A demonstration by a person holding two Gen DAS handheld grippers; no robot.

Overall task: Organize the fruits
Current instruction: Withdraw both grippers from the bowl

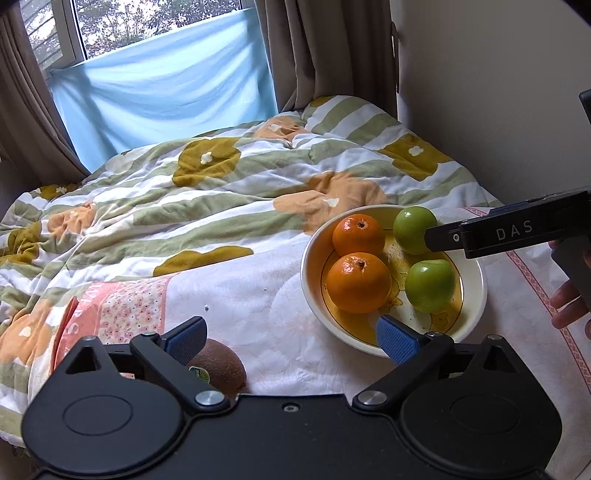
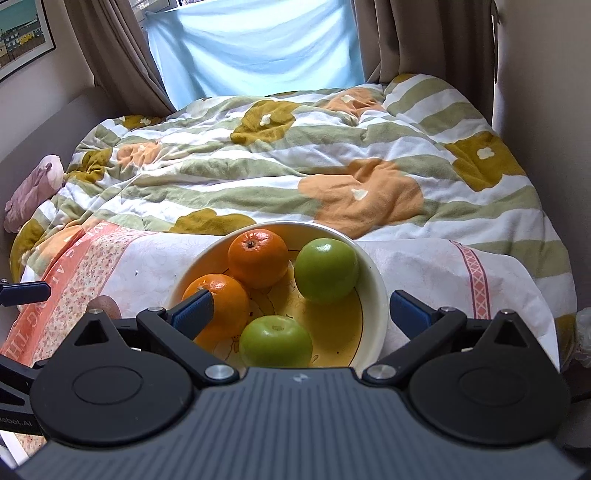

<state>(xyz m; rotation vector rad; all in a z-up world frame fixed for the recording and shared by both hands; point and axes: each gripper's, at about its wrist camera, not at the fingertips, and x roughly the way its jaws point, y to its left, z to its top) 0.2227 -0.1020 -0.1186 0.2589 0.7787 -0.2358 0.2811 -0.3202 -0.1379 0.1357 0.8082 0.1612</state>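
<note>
Beyond the left gripper's (image 1: 291, 341) fingers, a rumpled duvet (image 1: 207, 199) with green stripes and ochre and orange flowers is covering the bed, with a pale blue sheet (image 1: 162, 99) hanging across the window between brown curtains. Those fingers are standing spread wide and gripping nothing. A brown kiwi (image 1: 221, 367) is lying on the white quilted cover just behind the left pad (image 1: 186, 339), partly hidden by it. The right pad (image 1: 397, 341) is overlapping the near rim of a cream bowl (image 1: 474, 288) with a yellow inside. Two oranges (image 1: 358, 282) are sitting in the bowl's left half and two green apples (image 1: 430, 286) in its right half. The right gripper (image 1: 439, 238) is reaching in from the right edge, its tip overlapping the far apple. From the right wrist view, the same duvet (image 2: 295, 166) and blue sheet (image 2: 255, 48) are filling the background, and a framed picture (image 2: 22, 33) is hanging on the left wall. The right gripper's (image 2: 301, 315) fingers are likewise parted and empty, straddling the bowl (image 2: 373, 280). The near orange (image 2: 225, 299) is sitting just past the left pad (image 2: 194, 312), the near apple (image 2: 275, 341) is lying between the fingers, and the kiwi (image 2: 105, 306) is peeking out well left of them.
</note>
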